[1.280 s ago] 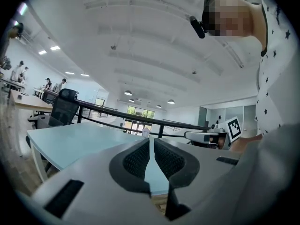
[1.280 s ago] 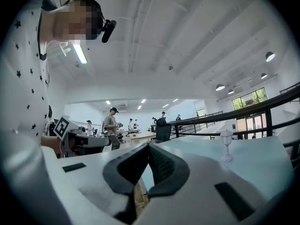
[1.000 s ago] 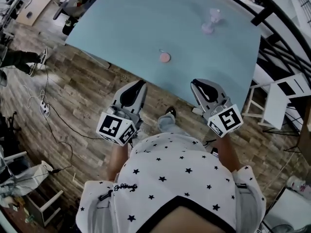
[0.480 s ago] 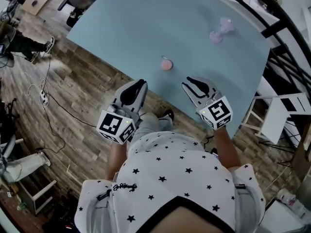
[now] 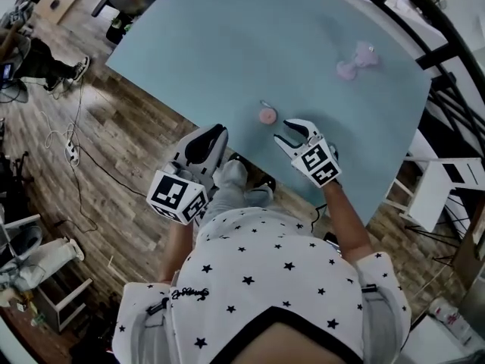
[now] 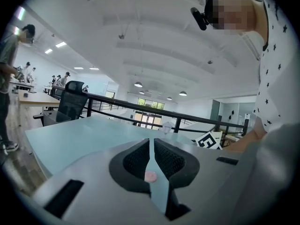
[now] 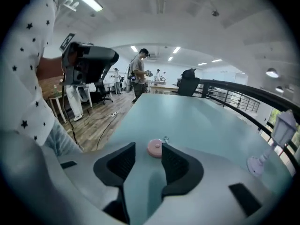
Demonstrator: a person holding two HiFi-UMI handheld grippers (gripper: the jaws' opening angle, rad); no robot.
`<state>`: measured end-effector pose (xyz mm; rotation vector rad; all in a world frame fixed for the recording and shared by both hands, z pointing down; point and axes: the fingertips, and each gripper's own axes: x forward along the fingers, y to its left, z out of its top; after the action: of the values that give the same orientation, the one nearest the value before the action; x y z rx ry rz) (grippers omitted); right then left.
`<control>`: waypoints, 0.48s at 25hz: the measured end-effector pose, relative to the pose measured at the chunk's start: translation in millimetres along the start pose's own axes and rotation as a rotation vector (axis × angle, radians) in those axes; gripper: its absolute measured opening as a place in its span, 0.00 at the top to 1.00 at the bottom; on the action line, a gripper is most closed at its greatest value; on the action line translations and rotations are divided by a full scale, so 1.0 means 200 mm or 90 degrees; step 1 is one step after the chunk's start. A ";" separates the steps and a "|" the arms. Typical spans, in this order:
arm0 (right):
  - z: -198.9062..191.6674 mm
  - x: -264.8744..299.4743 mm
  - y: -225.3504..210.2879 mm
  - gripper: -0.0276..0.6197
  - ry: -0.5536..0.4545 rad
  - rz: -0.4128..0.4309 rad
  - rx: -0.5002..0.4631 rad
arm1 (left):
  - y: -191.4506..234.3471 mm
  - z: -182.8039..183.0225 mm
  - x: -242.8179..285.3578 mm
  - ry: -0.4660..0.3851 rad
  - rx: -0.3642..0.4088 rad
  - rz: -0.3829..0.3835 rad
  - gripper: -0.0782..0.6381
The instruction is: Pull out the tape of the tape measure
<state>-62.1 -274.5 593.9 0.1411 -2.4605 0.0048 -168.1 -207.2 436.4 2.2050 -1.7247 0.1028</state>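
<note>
A small round pink tape measure [image 5: 267, 116] lies on the light blue table [image 5: 250, 36] near its front edge. My right gripper [image 5: 292, 132] hovers just short of it, tilted down. Its jaws have just been opening and nothing is between them. In the right gripper view the tape measure [image 7: 154, 147] sits just past the tips of that gripper [image 7: 146, 151], with a small metal tab at its far side. My left gripper [image 5: 213, 133] is shut and empty, held over the floor at the table's edge. The left gripper view shows the tape measure [image 6: 150, 176] through the slit of its shut jaws [image 6: 151, 142].
A pale pink lantern-shaped ornament [image 5: 355, 61] stands at the table's far right, also in the right gripper view [image 7: 276, 139]. A black railing [image 5: 447, 29] runs behind the table. A white stand [image 5: 436, 184] is at the right. Cables [image 5: 72, 154] lie on the wooden floor.
My right gripper has dropped and moved forward over the table edge toward the tape measure, and its jaws have spread apart. My left gripper has shifted only a little and stays shut.
</note>
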 end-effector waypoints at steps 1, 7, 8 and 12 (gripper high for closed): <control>-0.01 0.03 -0.01 0.68 0.015 0.008 -0.026 | 0.02 0.00 0.00 0.003 -0.003 0.000 0.82; 0.00 0.21 -0.07 0.63 0.080 0.073 -0.170 | 0.12 -0.05 0.01 0.021 -0.024 0.005 0.82; 0.00 0.23 -0.07 0.61 0.087 0.084 -0.183 | 0.14 -0.06 0.01 0.021 -0.028 0.005 0.82; -0.03 0.31 -0.08 0.58 0.118 0.128 -0.198 | 0.20 -0.06 0.00 0.021 -0.037 0.013 0.82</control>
<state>-104.7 -296.6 636.0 -0.2324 -2.2484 -0.2652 -204.4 -211.2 456.2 2.1328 -1.7115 0.0924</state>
